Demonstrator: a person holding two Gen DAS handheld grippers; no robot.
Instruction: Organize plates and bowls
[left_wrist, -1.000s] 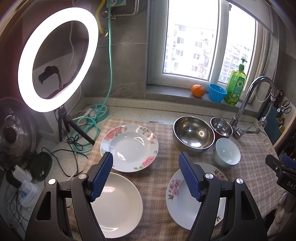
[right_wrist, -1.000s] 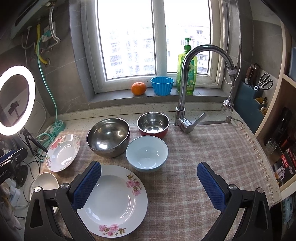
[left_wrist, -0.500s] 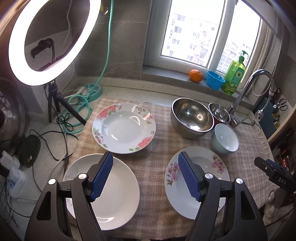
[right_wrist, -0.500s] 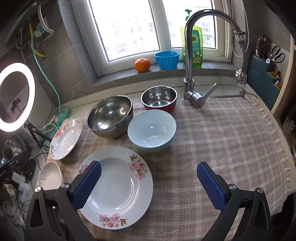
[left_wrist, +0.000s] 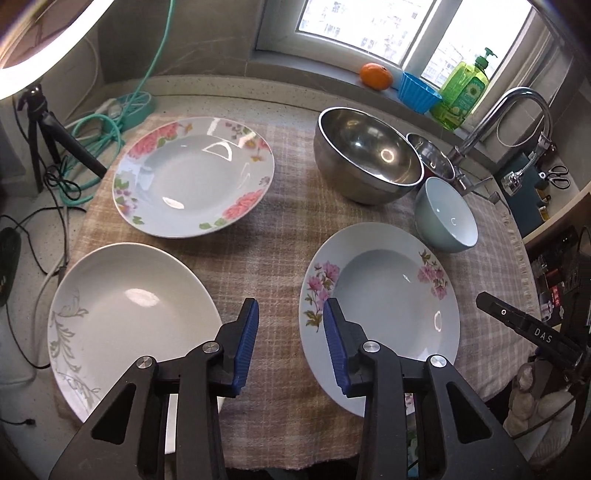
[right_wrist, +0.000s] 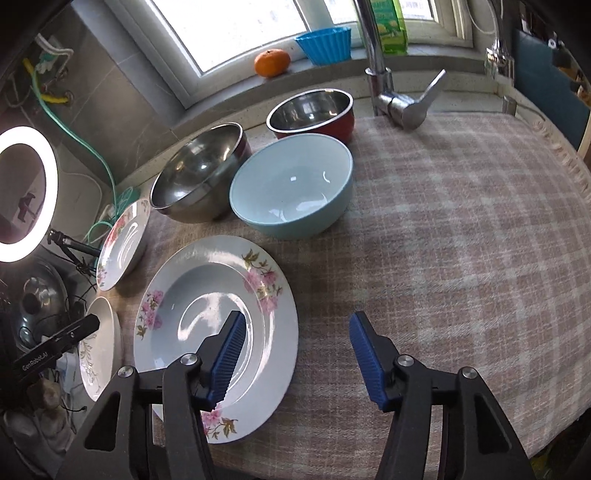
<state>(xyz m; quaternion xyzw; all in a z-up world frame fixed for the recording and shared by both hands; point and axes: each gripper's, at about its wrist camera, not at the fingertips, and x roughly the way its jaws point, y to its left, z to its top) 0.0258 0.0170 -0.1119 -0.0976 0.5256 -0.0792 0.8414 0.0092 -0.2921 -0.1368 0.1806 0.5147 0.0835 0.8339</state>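
Note:
Over the checked cloth (left_wrist: 266, 266), my left gripper (left_wrist: 291, 314) hangs above the strip between a white vine-patterned plate (left_wrist: 129, 321) and a pink-flower plate (left_wrist: 388, 295). Its jaws are closing with only cloth under the gap. My right gripper (right_wrist: 295, 325) is also closing. Its left finger is over the pink-flower plate (right_wrist: 207, 295), its right finger is over bare cloth, and the plate's right rim lies below the gap, untouched. Further back stand a rose-rimmed plate (left_wrist: 192, 177), a large steel bowl (left_wrist: 369, 162), a small red-sided steel bowl (right_wrist: 310, 110) and a light blue bowl (right_wrist: 291, 184).
A tap (right_wrist: 391, 92) rises at the back right of the cloth. The sill holds an orange (right_wrist: 271, 62), a blue cup (right_wrist: 325, 44) and a green soap bottle (left_wrist: 461, 92). A ring light (right_wrist: 26, 192), its tripod and cables (left_wrist: 59, 177) crowd the left counter.
Both grippers sank toward the table and tipped further down, so the plates look larger. Both pairs of jaws narrowed from wide open to about half.

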